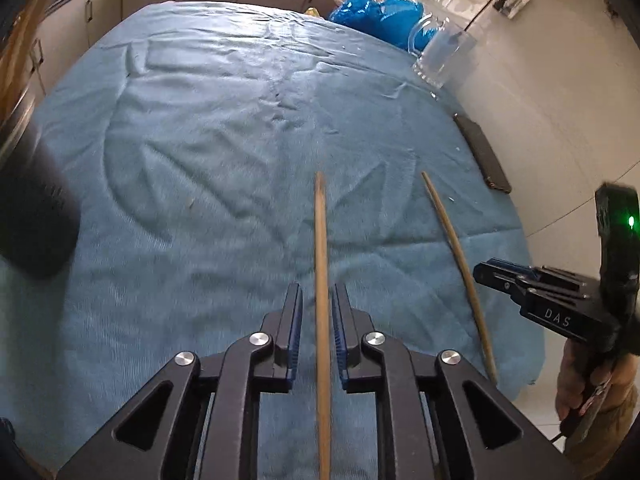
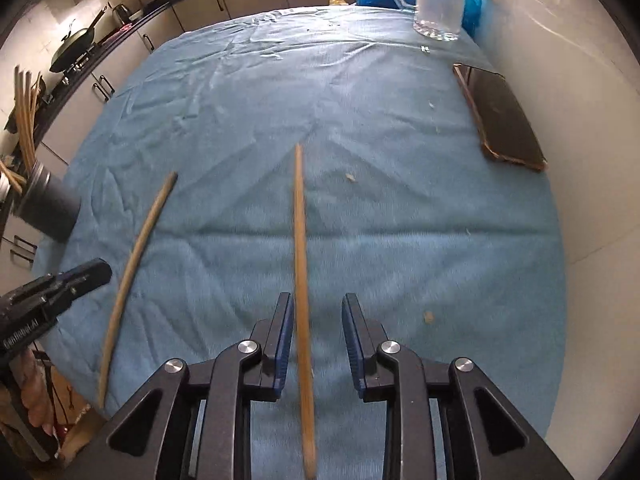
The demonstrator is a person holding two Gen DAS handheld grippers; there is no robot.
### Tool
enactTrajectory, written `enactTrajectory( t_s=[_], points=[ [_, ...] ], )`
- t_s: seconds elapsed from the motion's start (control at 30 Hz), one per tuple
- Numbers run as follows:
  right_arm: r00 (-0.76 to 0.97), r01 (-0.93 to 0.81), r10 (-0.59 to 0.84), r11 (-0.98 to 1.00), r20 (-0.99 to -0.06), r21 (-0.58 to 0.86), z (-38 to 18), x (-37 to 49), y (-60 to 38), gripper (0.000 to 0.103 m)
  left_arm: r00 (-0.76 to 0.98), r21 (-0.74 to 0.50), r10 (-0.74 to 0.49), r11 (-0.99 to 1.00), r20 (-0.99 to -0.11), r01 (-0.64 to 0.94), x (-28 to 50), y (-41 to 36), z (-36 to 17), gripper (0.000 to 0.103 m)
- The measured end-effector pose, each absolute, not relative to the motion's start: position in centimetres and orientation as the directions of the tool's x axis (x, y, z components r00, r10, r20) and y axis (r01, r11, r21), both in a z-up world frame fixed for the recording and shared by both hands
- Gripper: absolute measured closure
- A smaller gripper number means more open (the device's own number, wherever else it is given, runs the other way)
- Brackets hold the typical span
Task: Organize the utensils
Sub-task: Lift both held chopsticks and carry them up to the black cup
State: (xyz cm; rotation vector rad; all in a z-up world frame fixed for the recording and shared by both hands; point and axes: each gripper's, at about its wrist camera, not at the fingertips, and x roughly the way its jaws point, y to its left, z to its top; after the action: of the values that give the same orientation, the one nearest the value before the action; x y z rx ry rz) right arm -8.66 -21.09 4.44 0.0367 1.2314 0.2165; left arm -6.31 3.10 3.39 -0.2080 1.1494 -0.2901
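Left wrist view: item one, left chopstick (image 1: 320,240), plain wood, lying flat on the blue cloth (image 1: 200,160) and running lengthwise between the fingers of my left gripper (image 1: 317,292), which stand narrow with a sliver of gap on each side, not pinching. Item two, right chopstick (image 2: 299,220), same make, also flat on the cloth, lying between the fingers of my right gripper (image 2: 316,300); these stand somewhat wider, the stick close against the left-hand pad and clear of the other. Handling, as I judge it: very light, stiff, slender and smooth, so prone to roll or pivot in a pinch; not fragile. Best hold is across the thicker half near the middle, pads square to the shaft, so the stick does not swing when lifted. The two sticks lie near each other, roughly parallel, toward the near edge of the table. Containers: dark cylindrical holder (image 2: 48,204) at the far left edge, several chopsticks (image 2: 24,120) upright in it already, with room for more, probably the destination. Glass mug (image 2: 440,0) at the far right corner, seemingly empty. Also present: dark flat slab (image 2: 504,120) on the right edge; blue plastic bag (image 1: 376,12) behind the mug.
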Motion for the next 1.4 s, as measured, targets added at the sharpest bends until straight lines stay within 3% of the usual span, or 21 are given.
enactTrajectory(
  t_s=[0.3, 0.8, 0.87, 0.9, 1.17, 1.4],
  points=[
    [0.207, -0.158, 0.149, 0.981, -0.967, 0.117, 2.7, -4.3, -19.3, 0.076, 0.279, -0.172, -0.224, 0.965, -0.934, 0.200, -1.8, -0.3, 1.8, 0.089],
    [0.071, -0.234, 0.057, 0.972, -0.996, 0.039, 2.2, 0.9, -16.4, 0.080, 0.176, -0.172, -0.226, 0.945, -0.958, 0.278, 0.3, -0.4, 1.8, 0.089],
    [0.090, -0.255, 0.054, 0.966, -0.994, 0.029, 2.3, 0.8, -15.7, 0.094, 0.193, -0.187, -0.244, 0.945, -0.950, 0.269, 0.1, 0.0, 1.8, 0.096],
    [0.113, -0.259, 0.046, 0.966, -0.993, 0.015, 2.4, 0.5, -15.5, 0.095, 0.208, -0.215, -0.273, 0.941, -0.939, 0.263, -0.2, 0.3, 1.9, 0.096],
    [0.318, -0.239, 0.136, 0.969, -0.938, 0.060, 4.6, -4.2, -15.6, 0.096, 0.404, -0.249, -0.347, 0.928, -0.846, 0.276, -5.4, 3.1, 6.0, 0.096],
    [0.546, -0.248, 0.249, 0.960, -0.800, 0.130, 10.4, -10.0, -15.6, 0.096, 0.580, -0.274, -0.391, 0.919, -0.715, 0.283, -10.5, 6.0, 10.6, 0.096]
  ],
)
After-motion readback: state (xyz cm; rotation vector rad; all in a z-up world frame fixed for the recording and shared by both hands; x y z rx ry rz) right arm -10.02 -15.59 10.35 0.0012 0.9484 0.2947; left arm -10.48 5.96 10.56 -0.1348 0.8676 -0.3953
